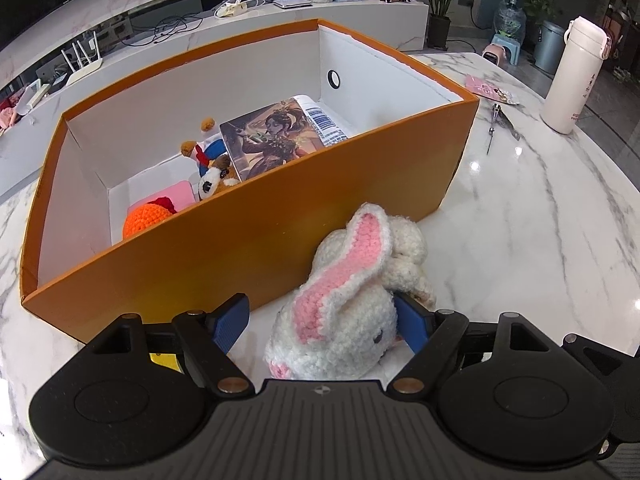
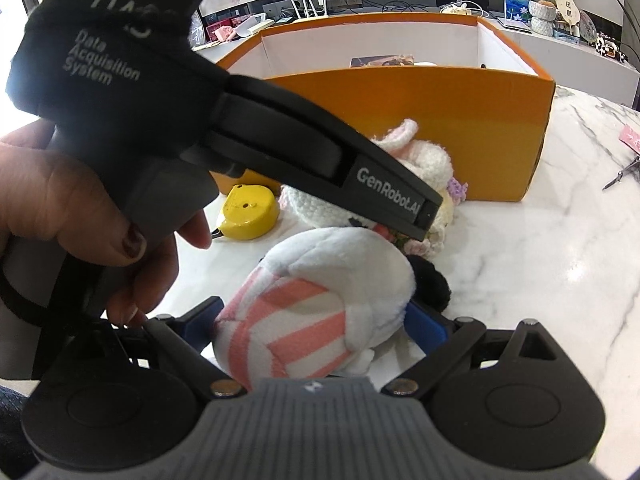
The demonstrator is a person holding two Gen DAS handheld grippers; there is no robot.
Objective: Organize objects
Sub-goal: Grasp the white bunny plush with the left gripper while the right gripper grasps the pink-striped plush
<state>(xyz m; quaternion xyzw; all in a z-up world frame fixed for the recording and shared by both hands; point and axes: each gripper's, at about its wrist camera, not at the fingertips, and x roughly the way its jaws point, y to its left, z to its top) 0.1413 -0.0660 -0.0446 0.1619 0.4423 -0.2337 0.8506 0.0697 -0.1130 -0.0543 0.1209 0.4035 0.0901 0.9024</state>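
Left gripper point(image 1: 324, 320) jaws spread wide around crochet bunny point(image 1: 344, 304), lower centre, beside orange box point(image 1: 256, 240). Right gripper point(image 2: 316, 320) jaws likewise spread around striped plush point(image 2: 320, 308); grip unconfirmed.

Crocheted rabbit point(image 2: 424, 160) behind left gripper point(image 2: 430, 216)

The box point(image 1: 256, 236) stands on the worktop point(image 1: 540, 216). Inside it, a picture card point(image 1: 266, 136) leans near the middle, with small soft toys point(image 1: 212, 172) to its left. Just in front of the box, against its near wall, lies the knitted rabbit point(image 1: 344, 312). Nearer than that in the right wrist view lies a plush toy point(image 2: 320, 300), with a tape measure point(image 2: 248, 212) left of the rabbit. Right of the box, well apart, stands a flask point(image 1: 576, 76), with scissors point(image 1: 500, 120) between them.
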